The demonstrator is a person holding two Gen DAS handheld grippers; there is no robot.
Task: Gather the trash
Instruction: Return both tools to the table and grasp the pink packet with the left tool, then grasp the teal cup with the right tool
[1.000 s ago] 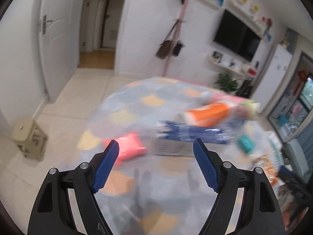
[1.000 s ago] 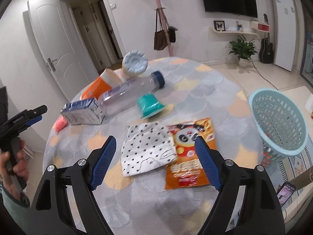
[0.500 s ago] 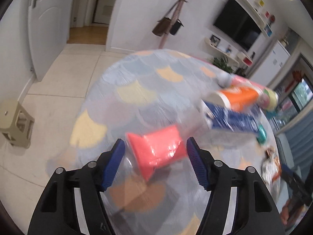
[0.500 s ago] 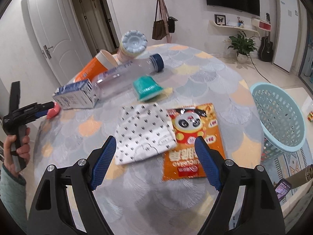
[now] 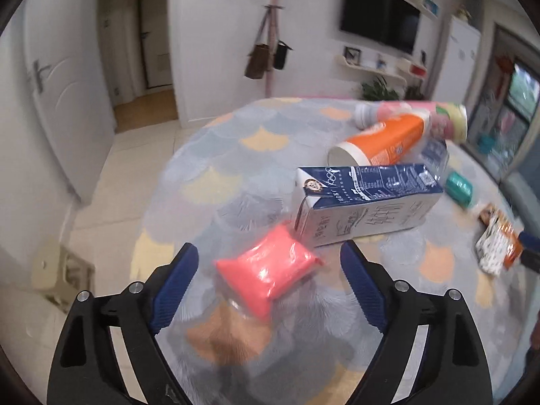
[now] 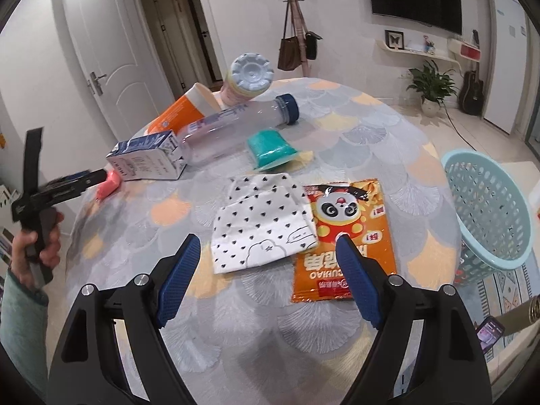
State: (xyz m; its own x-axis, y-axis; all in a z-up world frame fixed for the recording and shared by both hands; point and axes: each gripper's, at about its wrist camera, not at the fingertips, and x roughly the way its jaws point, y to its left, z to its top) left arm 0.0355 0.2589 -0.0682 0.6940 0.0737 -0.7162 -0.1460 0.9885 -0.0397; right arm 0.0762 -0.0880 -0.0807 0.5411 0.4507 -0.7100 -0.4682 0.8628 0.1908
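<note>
A pink cup lies on its side on the round table, close to a blue and white milk carton. My left gripper straddles the cup; its jaws are opening and the pads stand clear of it. My right gripper hovers open over a white heart-print bag and an orange panda snack packet. Nothing is between its fingers. In the right wrist view the left gripper shows at the table's left edge, beside the pink cup.
An orange cup, a clear bottle, a pink and yellow bottle and a teal cup lie at the back of the table. A light blue basket stands off the table's right edge. A stool sits on the floor to the left.
My left gripper came down and in over the pink cup; its jaws narrowed around the cup, then widened again. The right gripper has stayed over the white bag.
</note>
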